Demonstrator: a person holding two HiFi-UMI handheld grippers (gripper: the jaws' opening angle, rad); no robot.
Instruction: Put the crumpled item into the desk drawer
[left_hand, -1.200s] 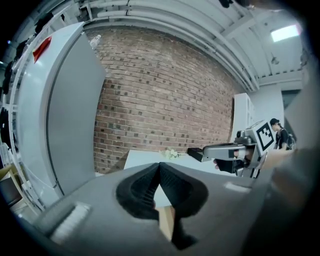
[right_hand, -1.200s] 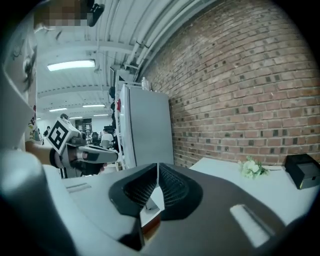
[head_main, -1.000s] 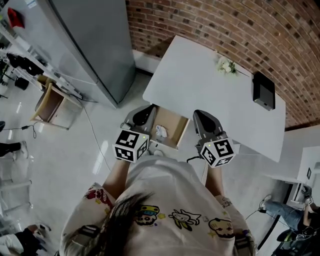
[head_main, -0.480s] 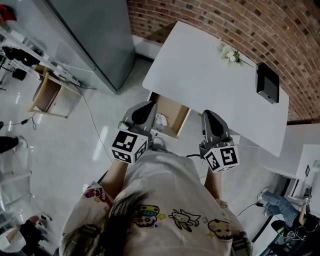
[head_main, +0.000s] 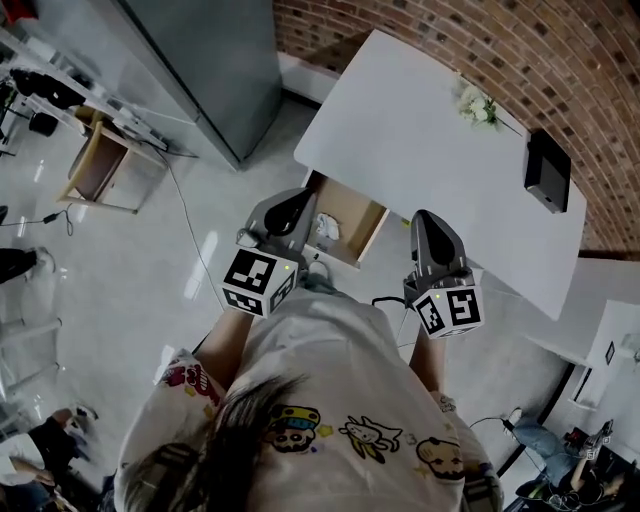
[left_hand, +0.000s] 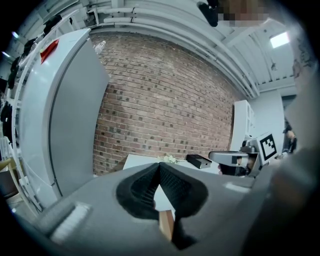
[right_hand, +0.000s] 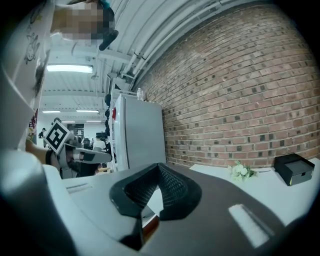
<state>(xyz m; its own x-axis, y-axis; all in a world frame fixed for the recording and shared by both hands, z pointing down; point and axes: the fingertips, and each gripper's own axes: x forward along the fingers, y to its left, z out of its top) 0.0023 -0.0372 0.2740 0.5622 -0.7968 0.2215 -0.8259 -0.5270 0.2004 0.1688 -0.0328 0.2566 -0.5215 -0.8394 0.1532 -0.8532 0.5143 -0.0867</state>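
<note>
**Both grippers closed and empty, held out in front**

The person holds the left gripper (head_main: 296, 203) and the right gripper (head_main: 428, 222) side by side ahead of the torso, well apart. Both point forward, away from the body. On each, the jaws meet tip to tip with nothing between them. The left cube (head_main: 258, 282) and right cube (head_main: 449, 309) sit at the near ends. The bare left forearm (head_main: 226, 348) and right forearm (head_main: 430, 366) reach out past the torso's sides.

- I see the drawer (head_main: 352, 232) sticking out under the desk's (head_main: 420, 150) near edge, with the crumpled item (head_main: 326, 228) in it.
- Flowers (head_main: 477, 107) sit on the desk's far side, a box (head_main: 548, 172) to their right.
- Wall (head_main: 450, 40) behind, fridge (head_main: 200, 70) left.
</note>
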